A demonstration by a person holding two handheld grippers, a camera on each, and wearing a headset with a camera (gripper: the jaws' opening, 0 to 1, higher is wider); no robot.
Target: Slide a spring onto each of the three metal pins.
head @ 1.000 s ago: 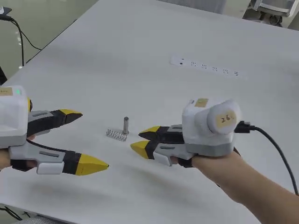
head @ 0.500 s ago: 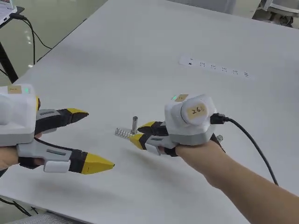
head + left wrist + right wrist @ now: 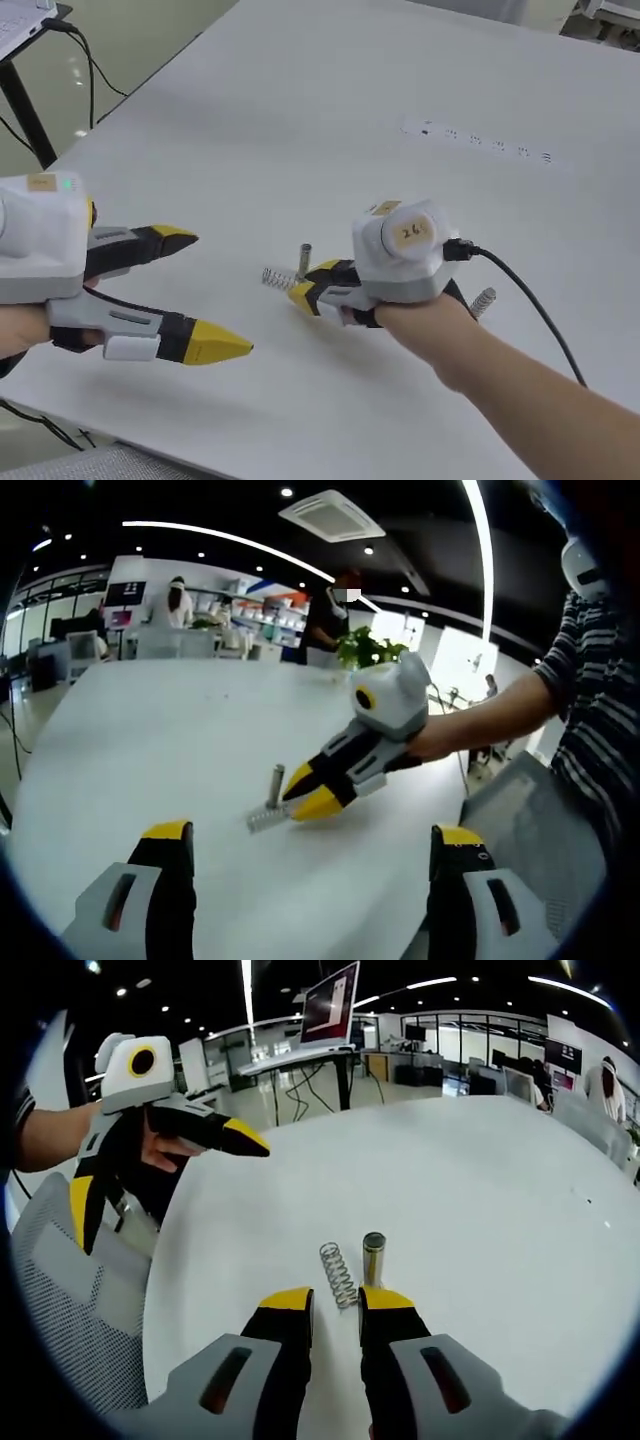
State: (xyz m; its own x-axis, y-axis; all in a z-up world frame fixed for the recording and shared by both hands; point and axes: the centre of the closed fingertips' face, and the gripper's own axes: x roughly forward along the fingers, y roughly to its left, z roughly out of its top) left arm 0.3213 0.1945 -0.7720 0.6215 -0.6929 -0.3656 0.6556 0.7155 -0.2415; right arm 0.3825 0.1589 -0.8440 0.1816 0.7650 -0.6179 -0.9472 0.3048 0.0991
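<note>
A short metal pin [image 3: 305, 257] [image 3: 373, 1256] [image 3: 276, 784] stands upright on the white table [image 3: 330, 110]. A loose spring [image 3: 277, 279] [image 3: 337, 1273] [image 3: 264, 820] lies flat just left of it. My right gripper [image 3: 311, 283] [image 3: 336, 1306] sits low at the table with its jaws a narrow gap apart. The spring's near end lies between the tips, and the pin stands just past the right tip. Another spring [image 3: 483, 300] lies by my right wrist. My left gripper [image 3: 205, 292] [image 3: 312, 842] hovers wide open to the left, holding nothing.
A white power strip [image 3: 485, 146] lies at the far right of the table. A black cable [image 3: 525, 295] trails from my right gripper. The table's near edge runs just below my left gripper. People and desks stand far behind in the left gripper view.
My right gripper has moved left up to the spring and pin, and its jaws have narrowed. The second spring has come into sight by my wrist. The left gripper stays open.
</note>
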